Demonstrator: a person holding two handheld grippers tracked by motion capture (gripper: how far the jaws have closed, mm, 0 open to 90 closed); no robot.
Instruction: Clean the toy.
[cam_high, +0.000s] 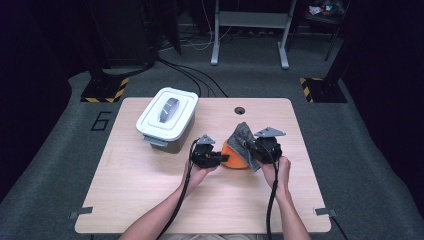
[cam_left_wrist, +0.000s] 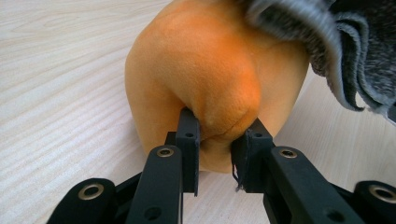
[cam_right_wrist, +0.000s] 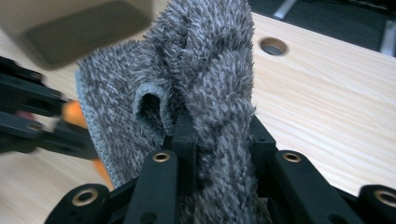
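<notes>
Left gripper (cam_high: 223, 159) pinching a fold of the orange cloth (cam_high: 235, 156) at table (cam_high: 150, 200) centre, right gripper (cam_high: 254, 148) clamping the grey towel (cam_high: 242, 135) draped over its three o'clock side, white lidded bin (cam_high: 166, 120) sitting at ten o'clock.

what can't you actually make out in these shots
- What the orange soft thing is: the grey cloth covers its top in the high view, and the left gripper view crops it.
- Contents of the white lidded box: its lid is on.
- The left gripper in the right gripper view: blurred and cut by the edge.
- Where the right gripper pinches the cloth: the pile hides the pads.
</notes>
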